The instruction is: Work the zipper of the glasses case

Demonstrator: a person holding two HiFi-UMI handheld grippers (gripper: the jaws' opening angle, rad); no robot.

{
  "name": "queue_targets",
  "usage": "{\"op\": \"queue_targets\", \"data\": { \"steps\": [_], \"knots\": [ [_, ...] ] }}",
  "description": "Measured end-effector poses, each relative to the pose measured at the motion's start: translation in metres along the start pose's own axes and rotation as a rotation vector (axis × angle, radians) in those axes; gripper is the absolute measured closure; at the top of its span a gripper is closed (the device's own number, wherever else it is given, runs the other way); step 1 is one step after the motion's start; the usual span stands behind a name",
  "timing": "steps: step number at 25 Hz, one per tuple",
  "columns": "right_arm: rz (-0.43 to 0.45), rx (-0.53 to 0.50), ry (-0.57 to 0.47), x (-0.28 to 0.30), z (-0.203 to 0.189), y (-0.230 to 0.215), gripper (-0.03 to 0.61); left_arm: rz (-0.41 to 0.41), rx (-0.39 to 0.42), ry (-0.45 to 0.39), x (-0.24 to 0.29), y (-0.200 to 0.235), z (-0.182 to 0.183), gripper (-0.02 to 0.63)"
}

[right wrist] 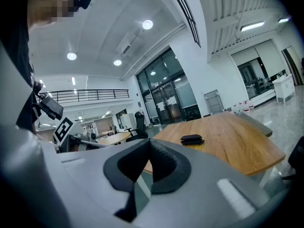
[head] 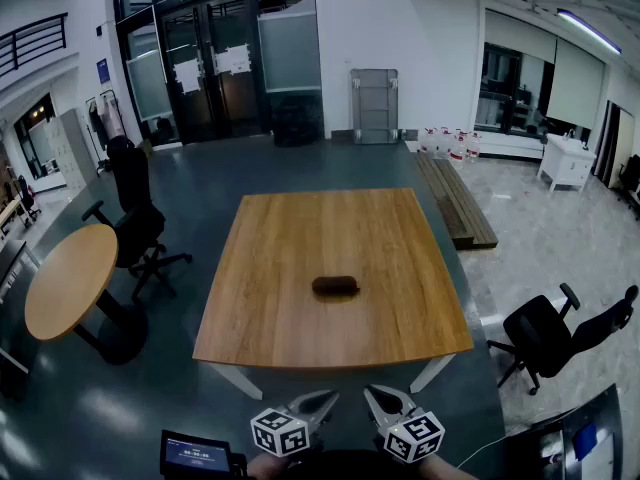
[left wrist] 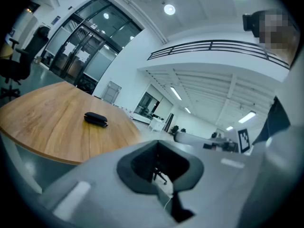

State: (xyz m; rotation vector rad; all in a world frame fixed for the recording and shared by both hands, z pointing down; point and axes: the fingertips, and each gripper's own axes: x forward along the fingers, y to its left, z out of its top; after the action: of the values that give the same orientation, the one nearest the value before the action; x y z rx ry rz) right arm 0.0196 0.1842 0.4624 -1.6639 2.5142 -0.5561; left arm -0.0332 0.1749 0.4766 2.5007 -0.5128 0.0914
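Head view. Wooden counter (head: pixel 300 238), square top. Glasses case (head: pixel 335 286), dark and oblong, lies flat on it, midway between the left and right edges and a little nearer the near edge than the far one. Nothing touches the case. Left tool (head: pixel 325 400) and right tool (head: pixel 372 396) sit low in the frame, off the counter on the near side of its near edge, tips angled toward each other, both well apart from the case. Round table (head: pixel 70 278) stands off the counter's left edge. Office chair (head: pixel 545 333) stands off the near right corner.

Left gripper view. Left tool (left wrist: pixel 156 146) has its jaws pressed together, with nothing between them. Glasses case (left wrist: pixel 95 119) shows up and to the left of the jaws, resting on the counter (left wrist: pixel 47 122), clear of its rim. Zipper state too small to tell.

Right gripper view. Right tool (right wrist: pixel 149 144) likewise has its jaws closed on themselves and carries nothing. Glasses case (right wrist: pixel 191 138) shows just right of the jaw tips in frame, far off on the counter (right wrist: pixel 237 141). Case appears shut; seam detail not readable.
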Motion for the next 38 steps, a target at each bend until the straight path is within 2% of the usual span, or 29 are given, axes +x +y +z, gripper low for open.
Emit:
{"op": "queue_targets", "data": {
  "steps": [16, 23, 34, 38],
  "knots": [
    [0.010, 0.020, -0.018, -0.002, 0.007, -0.010, 0.572, 0.011, -0.012, 0.010, 0.008, 0.000, 0.000, 0.612],
    [0.044, -0.011, -0.022, -0.006, 0.013, -0.014, 0.572, 0.024, -0.013, -0.019, 0.017, -0.004, 0.002, 0.612],
    [0.113, 0.030, -0.011, -0.029, 0.012, -0.039, 0.572, 0.083, -0.023, 0.007, 0.046, -0.031, -0.017, 0.611],
    [0.123, 0.069, -0.013, -0.027, 0.013, -0.049, 0.572, 0.111, -0.018, 0.001, 0.051, -0.028, -0.012, 0.611]
  ]
}}
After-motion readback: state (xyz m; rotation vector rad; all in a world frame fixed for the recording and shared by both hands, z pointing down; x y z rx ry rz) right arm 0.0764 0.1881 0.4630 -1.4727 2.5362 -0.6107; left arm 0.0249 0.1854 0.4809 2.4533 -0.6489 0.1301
